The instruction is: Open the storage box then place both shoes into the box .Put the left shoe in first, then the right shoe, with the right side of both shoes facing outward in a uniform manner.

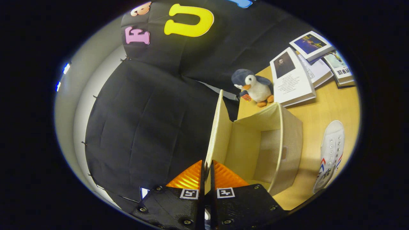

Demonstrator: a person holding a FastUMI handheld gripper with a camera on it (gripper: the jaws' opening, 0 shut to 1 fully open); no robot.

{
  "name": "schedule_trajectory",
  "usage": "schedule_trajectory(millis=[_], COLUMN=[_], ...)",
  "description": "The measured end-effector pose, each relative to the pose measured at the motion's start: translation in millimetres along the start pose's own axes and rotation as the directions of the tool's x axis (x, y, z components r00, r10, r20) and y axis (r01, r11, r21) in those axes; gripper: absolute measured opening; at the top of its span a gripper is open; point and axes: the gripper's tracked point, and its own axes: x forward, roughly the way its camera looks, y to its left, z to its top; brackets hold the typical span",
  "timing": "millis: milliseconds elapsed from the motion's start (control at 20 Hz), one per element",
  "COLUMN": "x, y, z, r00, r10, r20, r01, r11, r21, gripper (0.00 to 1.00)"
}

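A beige fabric storage box [289,140] stands on the wooden table [322,111], seen tilted in this view. Its lid [219,127] is swung up and away from the opening, and the inside shows bare walls with nothing in it. My gripper [207,163] is shut on the lid's free edge, which runs thin between the two fingers. One white sneaker [331,153] with red and blue side stripes lies on the table beyond the box's far side, laces facing me.
A plush penguin [254,86] sits on the table behind the box. Several books [292,78] lie spread past it toward the table's back. Black cloth wall hangs on the lid's side of the box.
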Motion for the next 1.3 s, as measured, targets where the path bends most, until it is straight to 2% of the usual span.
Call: schedule_trajectory(millis=[200,500,1100,1250,1300], x=[33,97,194,196,199], y=[37,71,84,86,84], z=[-2,-21,-54,-51,-53], r00=[0.998,0.993,0.984,0.982,0.982], r10=[0.035,0.061,0.032,0.019,0.016], r20=[-0.044,-0.099,-0.177,-0.189,-0.19], r01=[-0.038,-0.071,-0.05,-0.045,-0.044], r11=[0.997,0.992,0.994,0.991,0.989], r21=[-0.071,-0.105,-0.094,-0.13,-0.142], gripper=[0.07,0.07,0.07,0.12,0.19])
